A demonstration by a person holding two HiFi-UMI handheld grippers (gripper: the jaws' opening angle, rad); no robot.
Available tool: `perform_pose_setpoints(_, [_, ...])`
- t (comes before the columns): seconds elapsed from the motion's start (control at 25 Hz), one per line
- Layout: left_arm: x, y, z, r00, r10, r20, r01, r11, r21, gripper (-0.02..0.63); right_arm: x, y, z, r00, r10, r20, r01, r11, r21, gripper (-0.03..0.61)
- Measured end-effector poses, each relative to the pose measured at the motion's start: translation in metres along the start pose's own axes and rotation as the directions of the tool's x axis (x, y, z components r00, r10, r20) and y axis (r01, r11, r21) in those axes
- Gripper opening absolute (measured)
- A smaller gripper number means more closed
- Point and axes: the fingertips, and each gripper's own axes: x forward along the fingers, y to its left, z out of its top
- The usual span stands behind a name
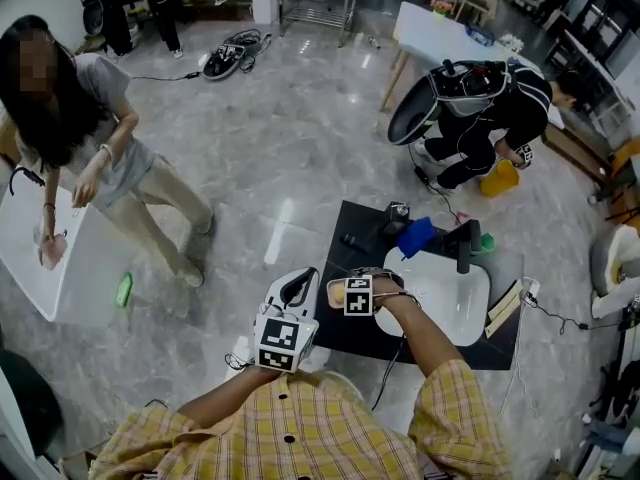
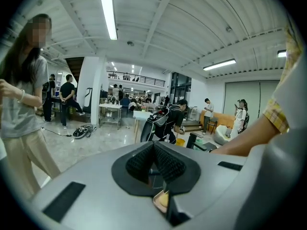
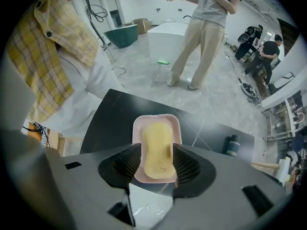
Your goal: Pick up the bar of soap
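A yellow bar of soap lies in a pink dish at the left edge of the black table. My right gripper stands open over the dish, one pad on each side of the soap, and neither pad presses on it. In the head view the soap shows just left of the right gripper's marker cube. My left gripper is shut with nothing in it, pointing across the room; in the head view the left gripper sits left of the dish.
A white basin with a black faucet fills the right of the table, beside a blue object and a dark bottle. One person stands at a white tub; another crouches beyond the table. A green bottle lies on the floor.
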Motion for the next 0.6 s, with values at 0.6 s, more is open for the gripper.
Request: perform_pose_setpoints(0.6, [0.012,-0.007,-0.003,1.0,-0.007,-0.016,0.007,1.0,0.008,0.012,0.029,-0.003,-0.007,0.998,0.046,-0.046,-0.047,0.999,-0.018,0.204])
